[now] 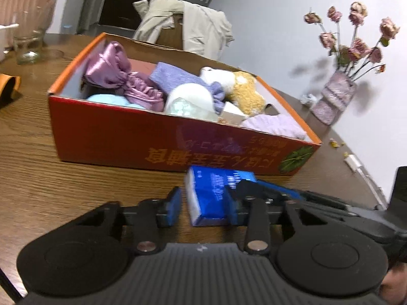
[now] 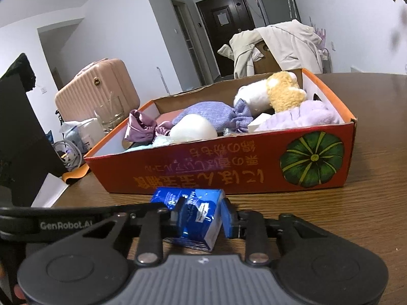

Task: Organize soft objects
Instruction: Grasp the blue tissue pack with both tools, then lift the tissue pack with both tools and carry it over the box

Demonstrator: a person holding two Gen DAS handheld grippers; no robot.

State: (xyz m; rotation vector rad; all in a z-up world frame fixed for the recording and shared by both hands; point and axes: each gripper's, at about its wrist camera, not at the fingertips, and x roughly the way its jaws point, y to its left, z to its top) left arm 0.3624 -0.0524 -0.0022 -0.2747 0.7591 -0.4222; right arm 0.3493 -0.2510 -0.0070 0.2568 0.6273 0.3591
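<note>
Lying on the wooden table (image 1: pixel 51 178), the blue tissue pack (image 1: pixel 211 193) sits just in front of the near wall of the orange cardboard box (image 1: pixel 152 139), at 6 o'clock from the box in both wrist views. The left gripper (image 1: pixel 202 208) straddles one end of the pack: its 3 o'clock pad touches the wrapper, while a narrow strip of table shows between the 9 o'clock pad and the pack, so these tongs are not yet clamped. The right gripper (image 2: pixel 202 216) straddles the other end, and both of its blue pads bear against the wrapper, so these tongs grip the pack. Each gripper enters the other's view from the side, the right at 3 o'clock in the left wrist view and the left at 9 o'clock in the right wrist view. Inside the box, in the left wrist view, a pink satin item (image 1: pixel 112 71) lies at 10 o'clock, a purple knit cloth (image 1: pixel 173 76) at 12 o'clock, a white-and-tan plush toy (image 1: pixel 246 89) at 2 o'clock and a lavender towel (image 1: pixel 277 124) at 4 o'clock. A vase of dried roses (image 1: pixel 333 96) stands on the table at 3 o'clock from the box, well apart from it. A clear glass (image 1: pixel 30 38) stands at 9 o'clock.
</note>
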